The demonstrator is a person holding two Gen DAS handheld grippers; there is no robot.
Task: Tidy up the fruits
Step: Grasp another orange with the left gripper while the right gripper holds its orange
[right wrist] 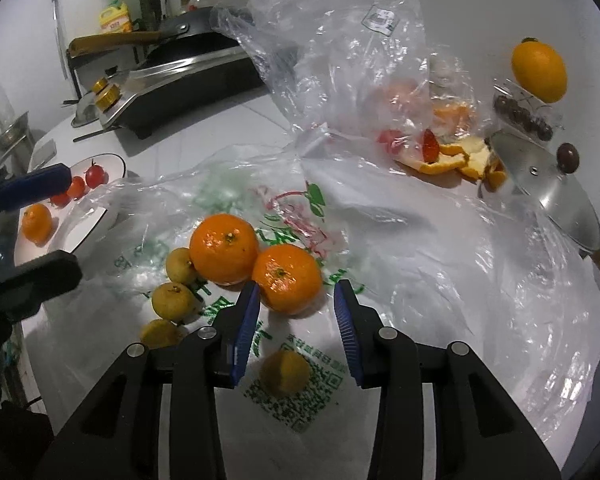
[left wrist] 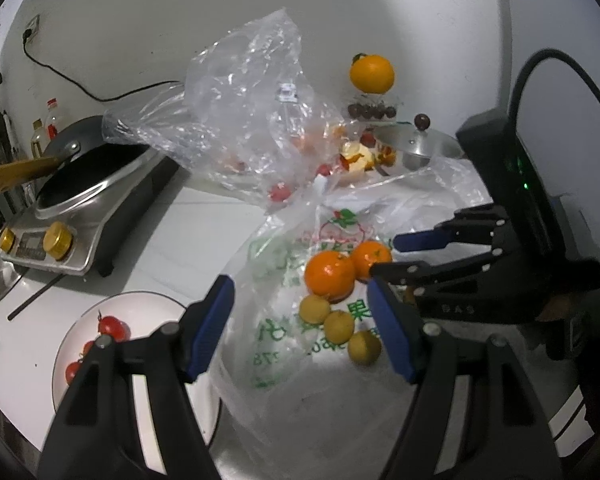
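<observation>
Oranges, large, on the printed plastic bag (right wrist: 300, 216): two, touching each other — left orange (right wrist: 224, 249), right orange (right wrist: 287, 279).

Small yellow fruits: four on the same bag; three in a row beside the oranges, nearest one (right wrist: 175, 295); one yellow fruit (right wrist: 285, 372) apart, below the right tongs.

Small orange (right wrist: 37, 222): one, on the white plate (right wrist: 85, 232).

Cherry tomatoes on that plate: three counted, top one (right wrist: 96, 175).

Yellow-orange citrus (right wrist: 539, 70): one, resting on a clear box of dark round fruit (right wrist: 524, 114) by the wall.

Peel scraps (right wrist: 456, 160): a heap beside a crumpled clear bag (right wrist: 340, 52) holding red and orange pieces, count unclear.

Pot lid (right wrist: 548, 188), metal with dark knob: one.

Left tongs (left wrist: 300, 328): jaws wide apart, nothing gripped, hovering over the bag's edge next to the plate.

Right tongs (right wrist: 296, 312): jaws parted, nothing pinched, tips either side of the right orange's near edge; contact cannot be told.

Counter (left wrist: 204, 232): white. Carries a steel cooker (left wrist: 84, 216) with gold knobs and a dark pan (left wrist: 80, 156). Bottles stand behind it. White wall, black cord to a socket.
</observation>
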